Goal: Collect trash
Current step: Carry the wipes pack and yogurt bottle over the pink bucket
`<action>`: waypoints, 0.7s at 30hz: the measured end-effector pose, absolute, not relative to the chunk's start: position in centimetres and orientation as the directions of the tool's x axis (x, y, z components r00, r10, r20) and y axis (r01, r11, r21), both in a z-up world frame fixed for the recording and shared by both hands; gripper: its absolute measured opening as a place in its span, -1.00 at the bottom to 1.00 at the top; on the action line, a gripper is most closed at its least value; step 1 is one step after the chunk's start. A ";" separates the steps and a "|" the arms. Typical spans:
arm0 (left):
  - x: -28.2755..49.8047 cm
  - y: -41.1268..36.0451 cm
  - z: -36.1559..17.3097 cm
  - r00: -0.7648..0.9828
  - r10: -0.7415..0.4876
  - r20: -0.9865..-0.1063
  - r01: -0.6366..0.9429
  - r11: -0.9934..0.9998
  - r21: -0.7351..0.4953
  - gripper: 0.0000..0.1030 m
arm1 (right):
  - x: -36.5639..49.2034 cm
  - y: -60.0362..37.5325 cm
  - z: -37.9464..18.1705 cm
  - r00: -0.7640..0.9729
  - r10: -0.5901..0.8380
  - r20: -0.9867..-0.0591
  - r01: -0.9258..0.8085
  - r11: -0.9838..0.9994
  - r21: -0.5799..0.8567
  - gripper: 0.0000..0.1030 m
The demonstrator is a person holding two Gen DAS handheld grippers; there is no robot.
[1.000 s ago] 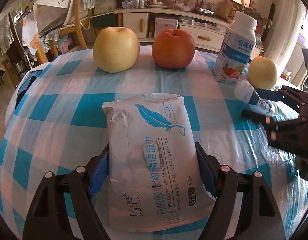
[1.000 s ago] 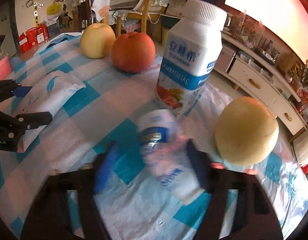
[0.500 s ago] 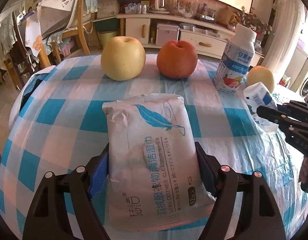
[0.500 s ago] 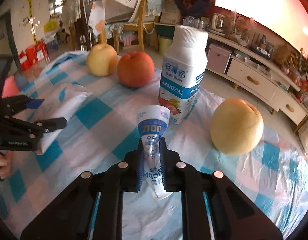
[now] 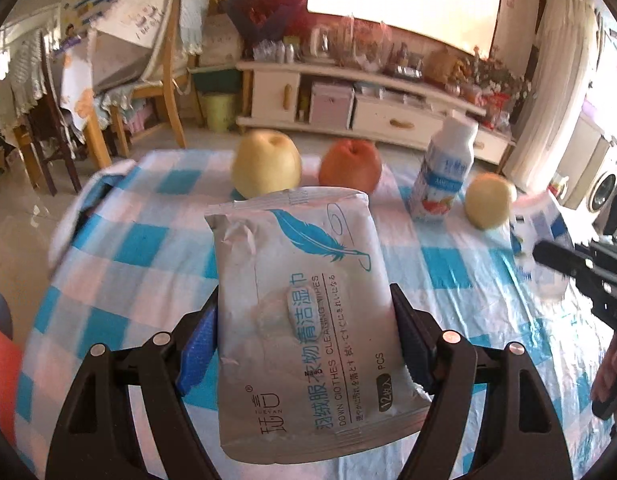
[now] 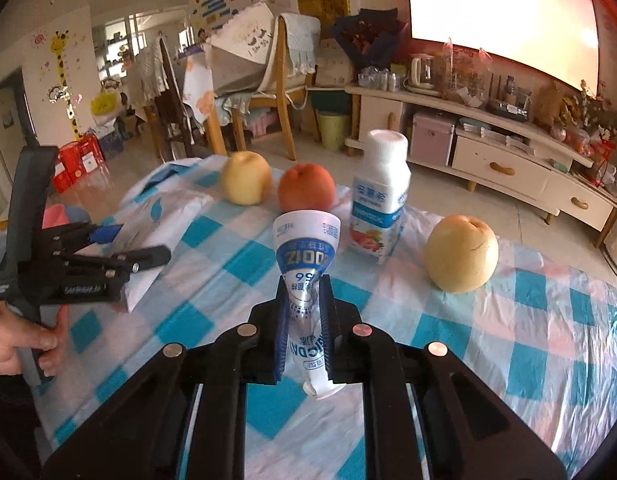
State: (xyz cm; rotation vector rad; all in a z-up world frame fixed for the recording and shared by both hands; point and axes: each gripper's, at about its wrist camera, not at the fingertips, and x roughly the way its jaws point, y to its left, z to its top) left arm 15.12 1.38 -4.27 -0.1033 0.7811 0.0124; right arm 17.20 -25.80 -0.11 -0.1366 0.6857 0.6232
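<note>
The wipes pack hides the bottoms of the yellow apple and red apple behind it. Right of the milk bottle, the squashed cup is a blur.

Left wrist: we look along the left gripper, table close below.
Right wrist: likewise along the right gripper.
Shared: table, fruit beyond both.

Bright window; cream sideboard; wooden chair; giraffe wall sticker.

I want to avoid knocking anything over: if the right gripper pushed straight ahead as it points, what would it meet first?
Probably the red apple, right behind the crushed cup that the right gripper holds; the upright yogurt bottle stands just right of that line. Depth is unclear.
</note>
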 end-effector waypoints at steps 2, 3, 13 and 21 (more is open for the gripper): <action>13.9 2.2 -3.2 0.726 -0.013 -0.687 -0.062 0.994 -0.085 0.51 | 16.0 -25.4 0.9 0.602 0.505 -0.619 -0.585 0.806 0.088 -0.70; 13.5 2.5 -2.9 0.728 -0.012 -0.685 -0.067 0.994 -0.089 0.51 | 15.5 -25.1 1.3 0.602 0.510 -0.614 -0.589 0.803 0.090 -0.70; 6.5 7.1 1.7 0.761 0.059 -0.646 -0.119 0.992 -0.050 0.51 | 10.4 -19.3 6.2 0.588 0.580 -0.564 -0.659 0.748 0.082 -0.70; 0.8 12.3 6.4 0.796 0.142 -0.589 -0.187 0.982 -0.015 0.51 | 7.1 -11.6 8.6 0.520 0.666 -0.534 -0.750 0.656 0.087 -0.70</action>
